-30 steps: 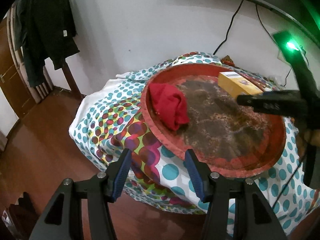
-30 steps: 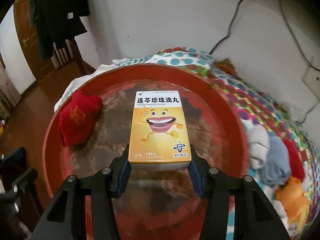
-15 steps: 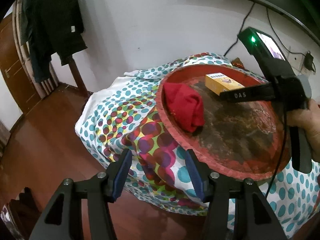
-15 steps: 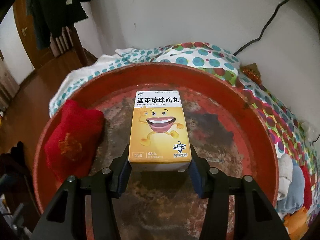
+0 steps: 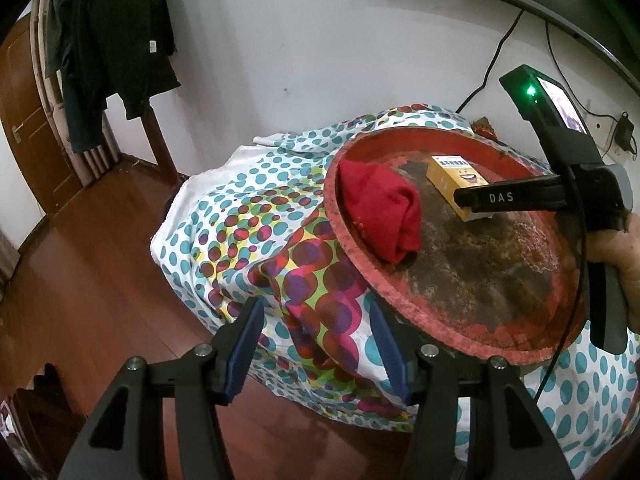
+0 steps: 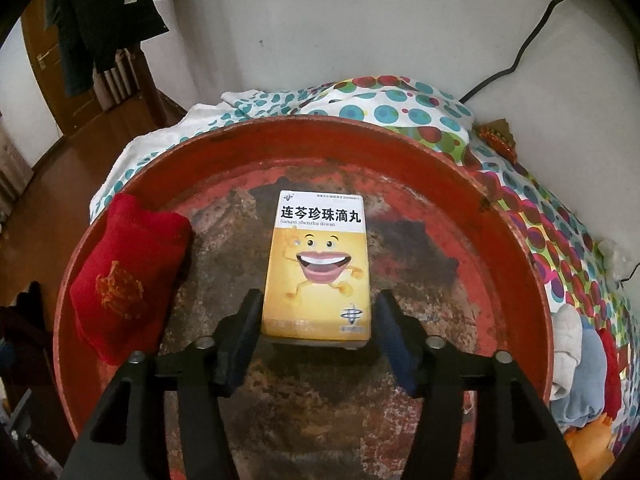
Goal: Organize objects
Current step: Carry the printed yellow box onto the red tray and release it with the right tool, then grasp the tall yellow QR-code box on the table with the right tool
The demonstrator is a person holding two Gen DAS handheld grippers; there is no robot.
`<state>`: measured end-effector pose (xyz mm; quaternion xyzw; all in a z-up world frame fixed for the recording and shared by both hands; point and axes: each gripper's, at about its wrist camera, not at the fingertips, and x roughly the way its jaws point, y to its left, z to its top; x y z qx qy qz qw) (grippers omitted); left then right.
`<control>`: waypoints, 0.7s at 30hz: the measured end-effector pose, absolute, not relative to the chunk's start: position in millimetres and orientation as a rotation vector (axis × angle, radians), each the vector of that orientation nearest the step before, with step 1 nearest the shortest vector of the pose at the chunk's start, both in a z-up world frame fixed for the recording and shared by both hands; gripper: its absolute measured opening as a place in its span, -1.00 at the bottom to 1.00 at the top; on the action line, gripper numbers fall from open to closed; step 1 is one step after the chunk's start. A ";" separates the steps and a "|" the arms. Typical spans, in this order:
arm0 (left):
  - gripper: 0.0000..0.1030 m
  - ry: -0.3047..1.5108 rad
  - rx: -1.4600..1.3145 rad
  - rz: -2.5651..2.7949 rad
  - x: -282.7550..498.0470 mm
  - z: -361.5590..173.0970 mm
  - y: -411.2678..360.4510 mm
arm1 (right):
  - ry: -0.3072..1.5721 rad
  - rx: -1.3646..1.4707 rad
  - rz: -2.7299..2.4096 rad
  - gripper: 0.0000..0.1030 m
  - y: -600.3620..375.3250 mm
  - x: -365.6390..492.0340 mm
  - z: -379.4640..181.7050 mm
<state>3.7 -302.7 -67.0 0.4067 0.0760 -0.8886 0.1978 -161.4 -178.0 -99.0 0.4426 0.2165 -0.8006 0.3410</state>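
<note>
A yellow medicine box (image 6: 318, 264) with a smiling cartoon face lies flat in the middle of a round, worn red tray (image 6: 500, 216). My right gripper (image 6: 318, 320) straddles the box's near end. Its jaws are opening, and a thin gap shows between each pad and the box. A folded red cloth (image 6: 128, 276) rests against the tray's left rim. In the left wrist view the box (image 5: 452, 176) shows past the cloth (image 5: 380, 212), partly hidden by the right gripper's black finger (image 5: 504, 197). My left gripper (image 5: 316, 336) hangs open over the tablecloth's near edge, beside the tray (image 5: 400, 304), holding nothing.
The tray sits on a table under a dotted tablecloth (image 5: 260, 216). Several bundled cloths (image 6: 580, 360) lie to the tray's right. A dark jacket (image 5: 112, 40) hangs on a chair at the left, over a wooden floor. A person's hand (image 5: 628, 248) grips the right tool.
The right gripper carried the box toward the tray's middle, then its jaws spread off the box, which now rests on the tray. The left gripper stayed open and hardly moved.
</note>
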 end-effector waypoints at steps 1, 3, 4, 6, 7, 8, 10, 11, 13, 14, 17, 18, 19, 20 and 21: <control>0.10 0.209 1.138 -2.486 3.7 -66.9 -301.9 | 0.565 1.144 -2.087 0.24 -175.8 -159.0 -97.6; 0.10 0.204 1.137 -2.491 3.4 -66.7 -300.4 | 0.562 1.132 -2.090 0.25 -170.0 -154.1 -94.4; 0.10 0.199 1.136 -2.489 3.3 -66.6 -299.8 | 0.558 1.127 -2.090 0.25 -165.1 -150.9 -92.1; 0.10 0.195 1.137 -2.493 3.2 -66.6 -298.6 | 0.547 1.108 -2.102 0.25 -154.4 -144.8 -86.3; 0.10 0.192 1.135 -2.497 3.3 -66.6 -297.7 | 0.534 1.096 -2.105 0.25 -147.0 -140.8 -82.0; 0.10 0.187 1.132 -2.497 3.1 -66.5 -296.5 | 0.525 1.089 -2.109 0.25 -140.9 -137.9 -78.6; 0.10 0.171 1.133 -2.503 2.8 -66.1 -292.4 | 0.485 1.073 -2.119 0.25 -122.5 -130.7 -69.8; 0.10 0.163 1.134 -2.507 2.4 -66.1 -290.4 | 0.470 1.069 -2.127 0.25 -114.1 -127.9 -66.4; 0.10 0.144 1.135 -2.512 2.0 -65.7 -285.8 | 0.435 1.055 -2.147 0.25 -91.4 -121.1 -58.6; 0.10 0.141 1.134 -2.519 2.1 -65.1 -283.8 | 0.424 1.050 -2.158 0.25 -82.2 -118.0 -55.6; 0.10 0.114 1.131 -2.532 1.3 -63.8 -275.1 | 0.389 1.042 -2.205 0.26 -45.8 -111.1 -46.6; 0.10 0.099 1.133 -2.544 1.0 -63.5 -270.2 | 0.382 1.038 -2.228 0.26 -32.4 -109.9 -44.0; 0.10 0.086 1.134 -2.552 0.7 -63.3 -266.7 | 0.375 1.032 -2.255 0.26 -17.7 -109.1 -41.1; 0.10 0.073 1.134 -2.557 0.2 -62.8 -263.3 | 0.368 1.029 -2.280 0.26 -4.1 -109.5 -38.6; 0.10 0.050 1.137 -2.564 -0.3 -62.5 -257.2 | 0.355 1.028 -2.307 0.26 10.9 -110.0 -36.8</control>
